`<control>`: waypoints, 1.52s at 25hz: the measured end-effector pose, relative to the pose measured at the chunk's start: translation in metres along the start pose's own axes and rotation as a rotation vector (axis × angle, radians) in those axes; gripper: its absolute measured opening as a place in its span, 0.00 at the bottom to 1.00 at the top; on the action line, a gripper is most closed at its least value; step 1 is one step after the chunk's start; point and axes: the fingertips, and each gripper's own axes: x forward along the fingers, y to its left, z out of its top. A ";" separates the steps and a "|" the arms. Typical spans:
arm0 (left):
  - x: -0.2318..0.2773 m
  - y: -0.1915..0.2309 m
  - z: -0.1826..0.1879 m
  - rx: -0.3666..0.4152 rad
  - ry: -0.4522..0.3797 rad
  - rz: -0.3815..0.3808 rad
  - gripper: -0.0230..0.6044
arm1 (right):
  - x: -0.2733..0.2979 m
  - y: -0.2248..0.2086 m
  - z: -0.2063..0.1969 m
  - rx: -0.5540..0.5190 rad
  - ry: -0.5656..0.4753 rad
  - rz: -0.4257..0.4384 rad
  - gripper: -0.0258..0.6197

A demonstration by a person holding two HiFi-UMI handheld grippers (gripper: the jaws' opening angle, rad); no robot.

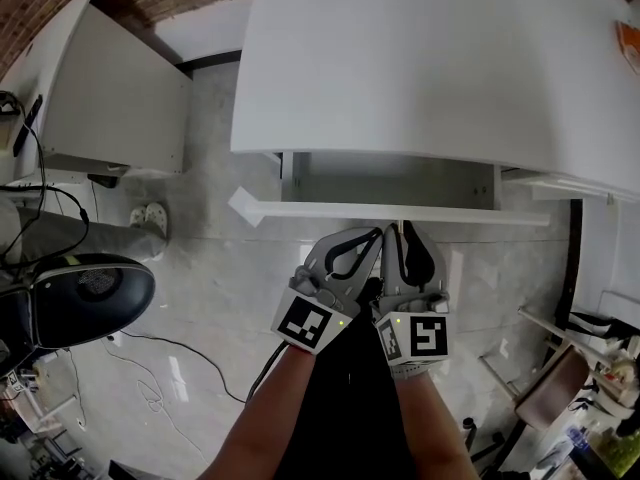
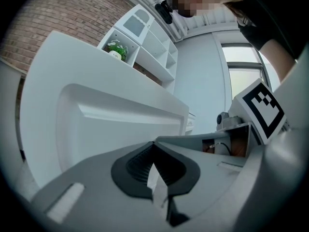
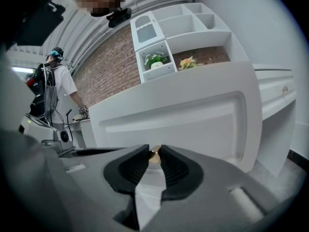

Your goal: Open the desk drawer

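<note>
Your left gripper has its jaws pressed together on nothing, and the white drawer front lies just ahead of its tips. Just beside it on the right, your right gripper is clamped on the small brass knob of the desk drawer — which stands partly pulled out from under the white desktop, straight ahead of both tools.

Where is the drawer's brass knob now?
In the right gripper view, the brass knob sits pinched in the right claw, against the white drawer front.
</note>
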 end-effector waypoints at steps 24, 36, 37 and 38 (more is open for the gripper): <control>-0.021 -0.010 -0.012 -0.026 0.014 0.040 0.07 | -0.030 0.012 -0.010 -0.002 0.014 0.017 0.15; -0.033 -0.019 -0.017 -0.029 0.012 0.035 0.04 | -0.043 0.018 -0.015 -0.015 0.020 0.015 0.15; -0.034 -0.019 -0.018 -0.027 0.012 0.034 0.04 | -0.044 0.019 -0.016 -0.017 0.022 0.016 0.15; -0.035 -0.019 -0.018 -0.025 0.012 0.034 0.04 | -0.045 0.020 -0.016 -0.018 0.023 0.017 0.15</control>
